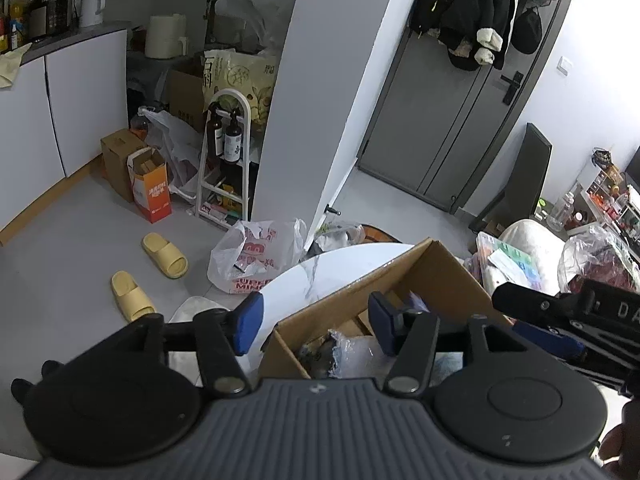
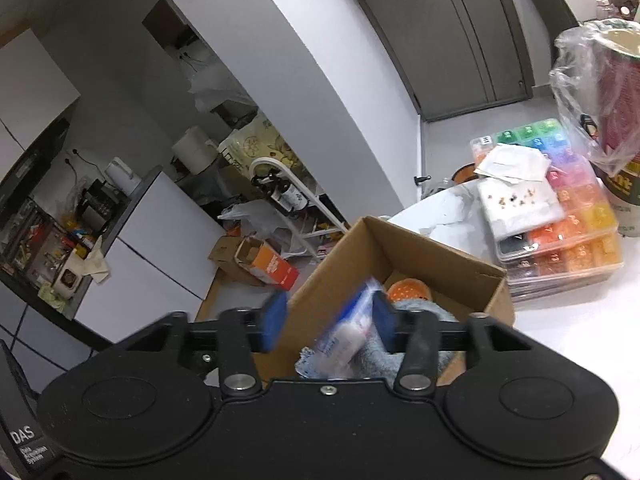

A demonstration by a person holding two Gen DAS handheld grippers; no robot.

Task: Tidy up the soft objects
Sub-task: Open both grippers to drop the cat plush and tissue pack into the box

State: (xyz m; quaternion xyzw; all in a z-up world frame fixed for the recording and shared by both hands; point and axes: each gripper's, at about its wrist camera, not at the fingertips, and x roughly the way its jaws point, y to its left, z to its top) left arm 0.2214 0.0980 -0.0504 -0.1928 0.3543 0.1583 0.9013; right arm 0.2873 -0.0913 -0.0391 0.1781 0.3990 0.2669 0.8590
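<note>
The left gripper [image 1: 314, 326] is held with fingers apart, empty, over the cardboard box [image 1: 436, 268]. The right gripper [image 2: 328, 326] is likewise parted; a blurred blue-and-white packet [image 2: 348, 336] is seen between its fingers, unclamped, above a blue towel [image 2: 376, 354] in the box, which stands on the white table [image 2: 560, 320].

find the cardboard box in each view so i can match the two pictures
Left wrist view: the cardboard box sits lower centre-right, open, on the white table, just beyond the left tongs.
Right wrist view: the box sits lower centre, open, with the right tongs over its near edge.
Shared landmark: the orange carton on the floor by the white cabinets.
</note>
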